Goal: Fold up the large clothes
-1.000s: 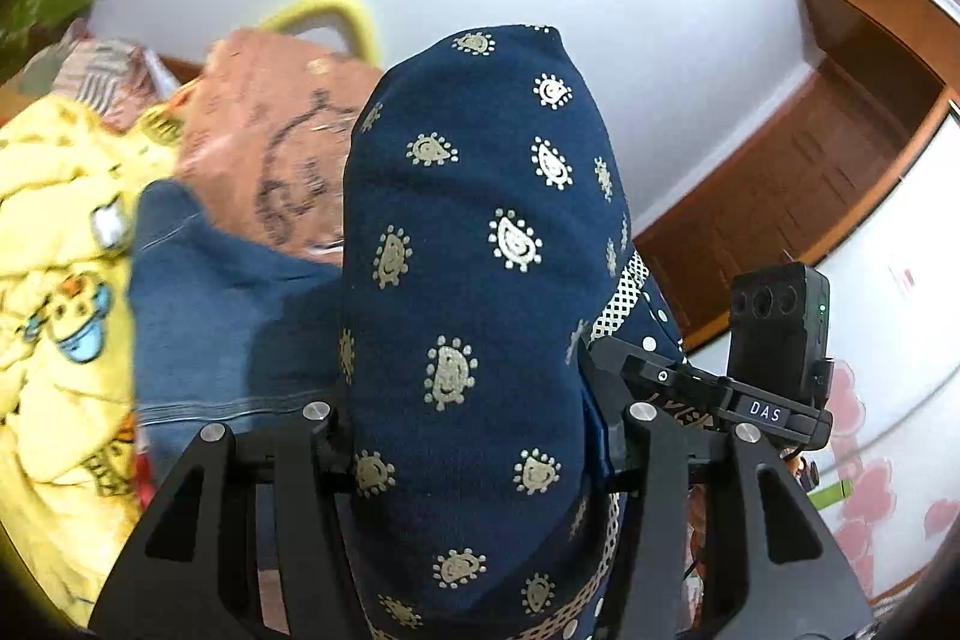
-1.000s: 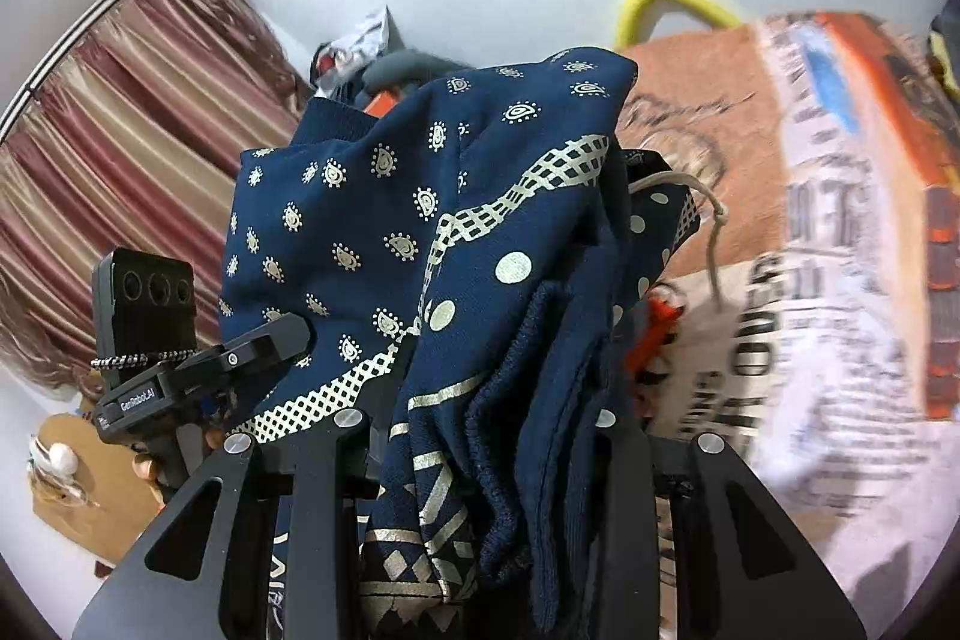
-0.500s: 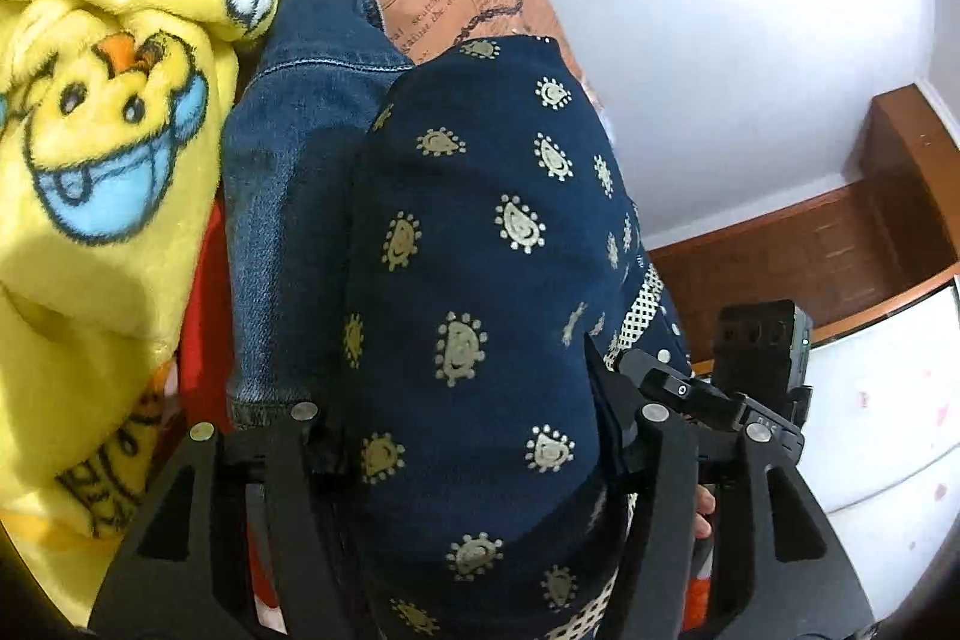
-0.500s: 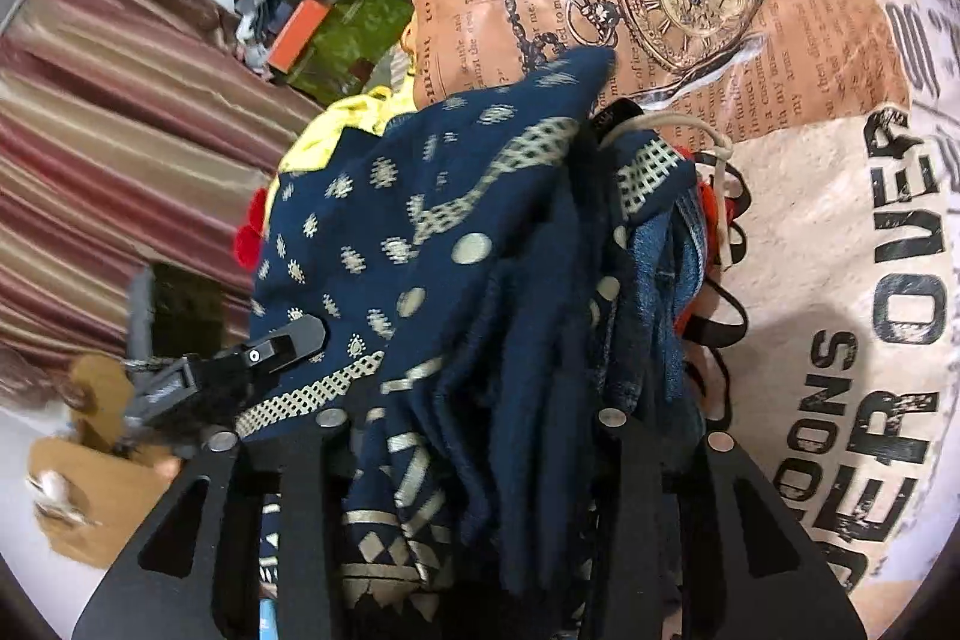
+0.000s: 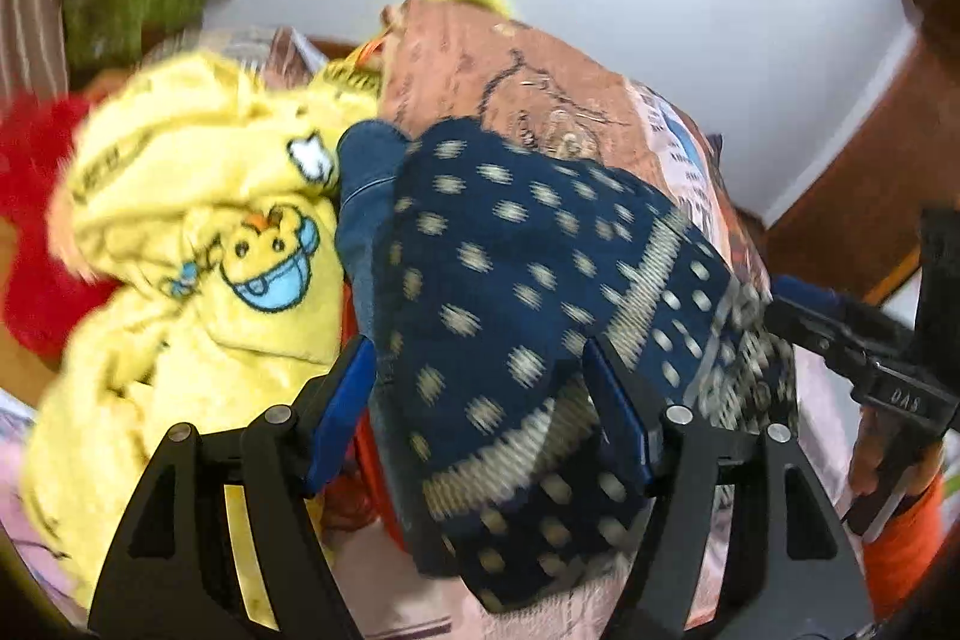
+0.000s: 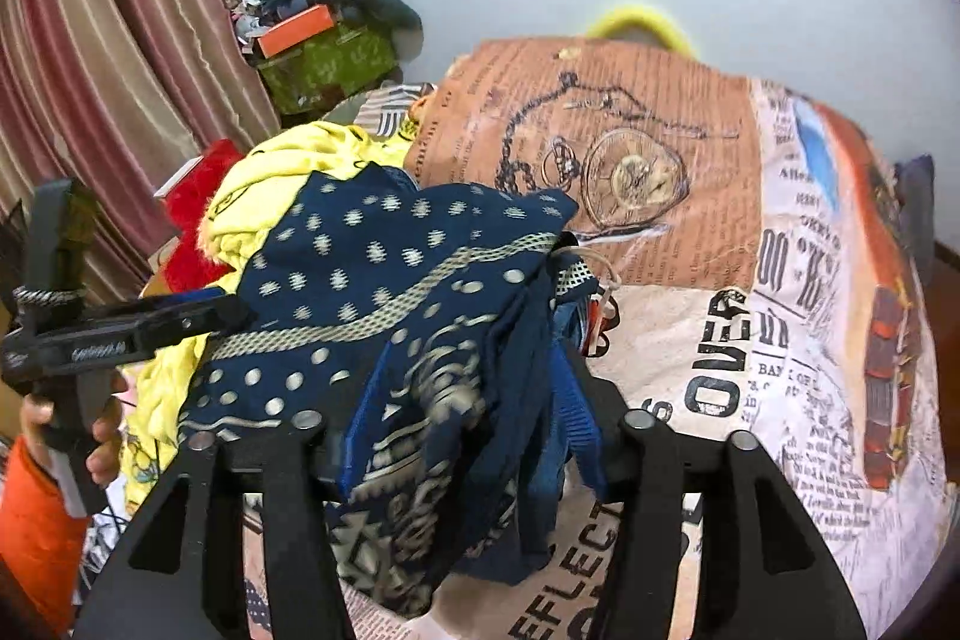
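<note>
On the newspaper-print bedspread (image 6: 708, 340) the folded navy patterned garment (image 5: 516, 292) lies bundled, just beside the yellow cartoon blanket (image 5: 198, 244) and over a blue denim piece (image 5: 366, 196). The left gripper (image 5: 480, 400) straddles one end of the garment, its jaws opening, blue pads spread with cloth between them but no firm squeeze. The right gripper (image 6: 468, 418) straddles the other end, jaws likewise opening around the hanging folds. A red fluffy item (image 6: 198, 202) sits beyond the blanket.

Folded navy gold-printed garment (image 6: 384, 280), seemingly atop clothes.
</note>
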Motion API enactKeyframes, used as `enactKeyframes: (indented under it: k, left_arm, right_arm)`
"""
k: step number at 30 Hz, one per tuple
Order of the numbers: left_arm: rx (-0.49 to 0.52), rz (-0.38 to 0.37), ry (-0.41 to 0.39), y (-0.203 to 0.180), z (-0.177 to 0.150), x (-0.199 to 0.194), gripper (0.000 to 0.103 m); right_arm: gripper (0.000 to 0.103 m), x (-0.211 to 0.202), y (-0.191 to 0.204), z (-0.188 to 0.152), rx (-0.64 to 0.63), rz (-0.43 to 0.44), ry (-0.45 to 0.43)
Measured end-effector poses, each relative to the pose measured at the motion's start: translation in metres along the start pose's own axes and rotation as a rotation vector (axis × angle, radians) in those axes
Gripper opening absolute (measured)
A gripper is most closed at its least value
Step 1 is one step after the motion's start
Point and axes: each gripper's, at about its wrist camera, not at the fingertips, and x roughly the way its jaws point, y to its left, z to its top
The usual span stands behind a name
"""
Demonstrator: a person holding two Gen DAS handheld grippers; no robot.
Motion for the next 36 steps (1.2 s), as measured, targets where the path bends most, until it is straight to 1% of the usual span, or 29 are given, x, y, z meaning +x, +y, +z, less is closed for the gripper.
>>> enactKeyframes:
  k: [2,4,5,7,9,11,14,16,17,20,25,26,30,33,36]
  left_arm:
    - [0.058,0.012,-0.009,-0.015,-0.011,-0.006,0.073]
    - [0.107,0.035,0.013,-0.028,-0.023,-0.005,0.077]
    - [0.130,0.056,0.028,-0.032,-0.030,-0.002,0.077]
    - [0.150,0.099,0.032,-0.039,-0.039,0.004,0.078]
    - [0.127,0.106,0.029,-0.037,-0.046,0.003,0.078]
    - [0.084,0.101,0.029,-0.033,-0.050,0.000,0.078]
    - [0.037,0.079,0.019,-0.031,-0.054,-0.015,0.077]
    - [0.035,0.087,0.000,-0.036,-0.057,-0.030,0.077]
    - [0.042,0.099,-0.016,-0.041,-0.058,-0.039,0.077]
    - [0.092,0.137,-0.096,-0.062,-0.060,-0.076,0.077]
    - [0.163,0.146,-0.240,-0.101,-0.064,-0.139,0.077]
    - [0.174,0.142,-0.283,-0.110,-0.066,-0.155,0.077]
    - [0.193,0.122,-0.428,-0.137,-0.075,-0.209,0.077]
    - [0.222,0.124,-0.557,-0.159,-0.089,-0.251,0.077]
    - [0.235,0.131,-0.661,-0.177,-0.104,-0.281,0.077]
  right_arm:
    - [0.068,0.004,0.006,-0.007,-0.004,-0.003,0.012]
    - [0.068,0.006,0.009,-0.018,-0.013,-0.024,0.043]
    - [0.068,0.009,0.010,-0.024,-0.019,-0.046,0.072]
    - [0.068,0.013,0.010,-0.036,-0.027,-0.071,0.112]
    - [0.068,0.009,0.007,-0.049,-0.028,-0.079,0.125]
    - [0.068,-0.003,0.005,-0.059,-0.031,-0.083,0.122]
    - [0.068,-0.026,0.005,-0.066,-0.029,-0.079,0.096]
    - [0.068,-0.044,0.008,-0.067,-0.018,-0.069,0.063]
    - [0.068,-0.057,0.009,-0.066,-0.013,-0.065,0.039]
    - [0.068,-0.094,0.016,-0.061,-0.002,-0.032,-0.043]
    - [0.068,-0.165,0.036,-0.054,-0.021,0.023,-0.221]
    - [0.068,-0.180,0.041,-0.054,-0.021,0.030,-0.262]
    - [0.068,-0.237,0.059,-0.060,-0.041,0.027,-0.424]
    - [0.068,-0.273,0.075,-0.072,-0.073,0.013,-0.532]
    - [0.068,-0.299,0.089,-0.085,-0.097,-0.007,-0.623]
